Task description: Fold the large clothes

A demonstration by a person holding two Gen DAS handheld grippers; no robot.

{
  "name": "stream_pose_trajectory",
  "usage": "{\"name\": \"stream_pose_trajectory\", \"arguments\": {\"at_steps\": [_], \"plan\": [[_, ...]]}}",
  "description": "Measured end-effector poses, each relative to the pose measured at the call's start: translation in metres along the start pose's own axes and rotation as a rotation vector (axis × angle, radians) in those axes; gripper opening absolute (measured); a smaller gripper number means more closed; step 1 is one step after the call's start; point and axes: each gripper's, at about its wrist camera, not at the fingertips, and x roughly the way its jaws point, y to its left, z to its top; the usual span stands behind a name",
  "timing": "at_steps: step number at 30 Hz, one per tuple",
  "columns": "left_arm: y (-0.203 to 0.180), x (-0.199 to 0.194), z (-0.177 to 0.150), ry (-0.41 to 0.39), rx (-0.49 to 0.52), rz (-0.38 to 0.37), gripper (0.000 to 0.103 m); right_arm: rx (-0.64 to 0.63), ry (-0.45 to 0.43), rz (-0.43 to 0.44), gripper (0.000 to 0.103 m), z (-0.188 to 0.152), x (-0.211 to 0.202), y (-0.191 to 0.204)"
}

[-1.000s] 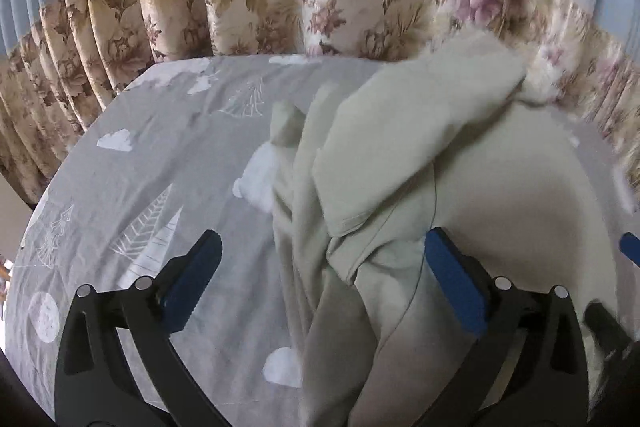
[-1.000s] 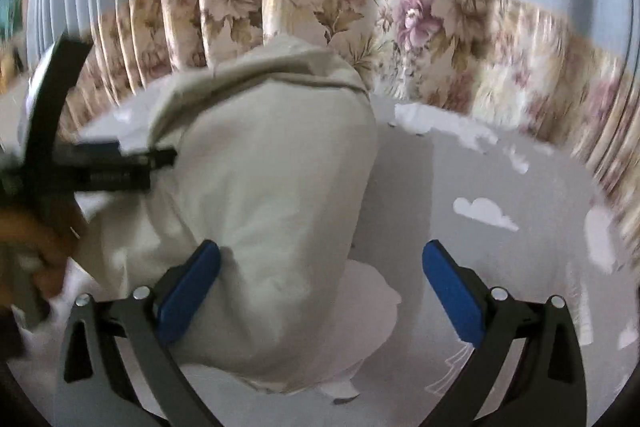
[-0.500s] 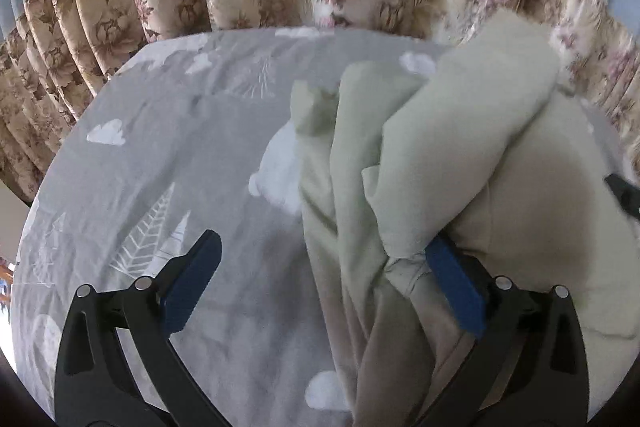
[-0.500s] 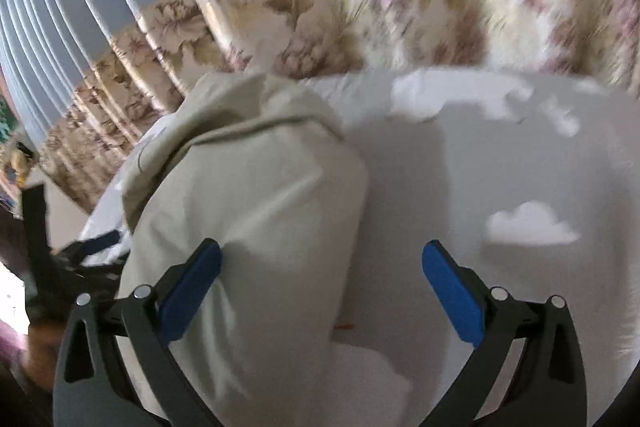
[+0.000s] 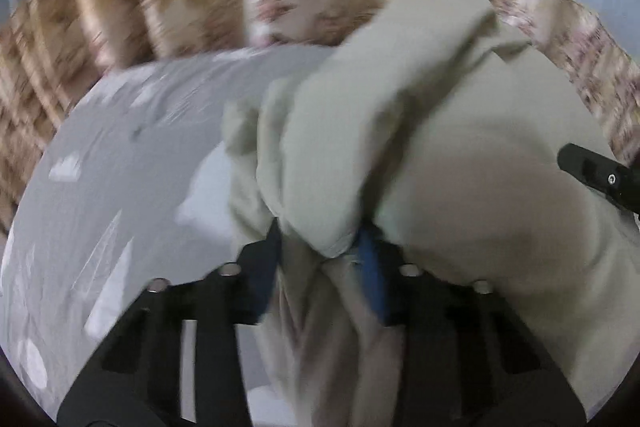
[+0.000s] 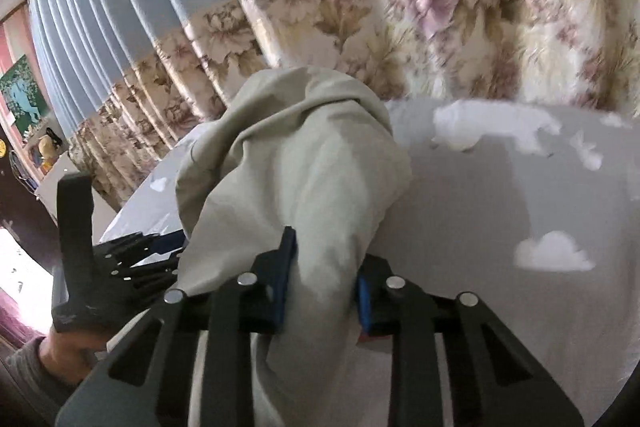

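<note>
step: grasp for fold | left gripper [image 5: 320, 251], right gripper [image 6: 322, 279] both closing on bunched pale-green cloth garment [image 6: 304, 163] | next: lift, spread over grey printed bedsheet [image 6: 520, 195]

A home bedroom: a bed sheet [image 6: 500, 195] printed with clouds, and pleated floral curtains [image 6: 460, 27] behind it.

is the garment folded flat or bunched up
Bunched up: the garment stands in a rumpled heap on the bed, with folds between the closing jaws of both grippers.

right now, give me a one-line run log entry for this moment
left tool: closing on garment | right tool: closing on garment | surface: grey bedsheet
</note>
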Motion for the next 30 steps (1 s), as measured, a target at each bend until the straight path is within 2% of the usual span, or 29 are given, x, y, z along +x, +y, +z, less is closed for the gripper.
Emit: {"name": "stream_pose_trajectory", "arguments": {"at_steps": [4, 6, 7, 8, 10, 12, 13, 14, 15, 16, 20, 22, 25, 27, 28, 30], "plan": [[-0.057, 0.006, 0.033, -0.039, -0.013, -0.104, 0.035, -0.025, -0.048, -0.103, 0.024, 0.028, -0.035, -0.040], [-0.091, 0.011, 0.045, -0.068, 0.003, -0.109, 0.046, -0.063, -0.056, -0.168, 0.025, 0.042, -0.051, -0.064], [-0.106, 0.015, 0.049, -0.075, 0.005, -0.107, 0.057, -0.087, -0.067, -0.221, 0.025, 0.049, -0.059, -0.080], [-0.118, 0.021, 0.053, -0.081, 0.009, -0.101, 0.066, -0.103, -0.067, -0.263, 0.028, 0.052, -0.061, -0.093], [-0.142, 0.039, 0.056, -0.052, 0.049, -0.038, 0.066, -0.134, -0.033, -0.345, 0.035, 0.049, -0.056, -0.114], [-0.151, 0.058, 0.052, 0.006, 0.071, 0.027, 0.068, -0.162, 0.008, -0.443, 0.049, 0.036, -0.047, -0.129], [-0.148, 0.061, 0.049, 0.013, 0.061, 0.027, 0.077, -0.189, 0.024, -0.488, 0.049, 0.026, -0.045, -0.129], [-0.144, 0.062, 0.047, 0.009, 0.051, 0.039, 0.084, -0.200, 0.016, -0.511, 0.056, 0.020, -0.049, -0.127], [-0.136, 0.062, 0.043, 0.006, 0.056, 0.066, 0.085, -0.195, -0.022, -0.527, 0.072, 0.012, -0.058, -0.122], [-0.132, 0.062, 0.040, 0.009, 0.060, 0.073, 0.087, -0.171, -0.049, -0.538, 0.078, 0.007, -0.066, -0.119], [-0.112, 0.055, 0.032, 0.010, 0.055, 0.077, 0.090, -0.091, -0.075, -0.524, 0.081, -0.027, -0.077, -0.109], [-0.102, 0.041, 0.023, -0.017, 0.050, 0.058, 0.087, -0.103, -0.092, -0.553, 0.081, -0.050, -0.080, -0.105], [-0.080, 0.009, 0.004, -0.070, 0.026, 0.014, 0.086, -0.034, -0.112, -0.541, 0.081, -0.060, -0.101, -0.107], [-0.064, -0.022, -0.015, -0.130, 0.005, 0.021, 0.093, -0.033, -0.138, -0.521, 0.094, -0.064, -0.126, -0.097], [-0.053, -0.039, -0.027, -0.163, -0.009, 0.043, 0.100, -0.028, -0.159, -0.505, 0.097, -0.066, -0.137, -0.091], [-0.033, -0.072, -0.051, -0.228, -0.033, 0.065, 0.100, -0.014, -0.187, -0.438, 0.101, -0.075, -0.159, -0.072]]}}
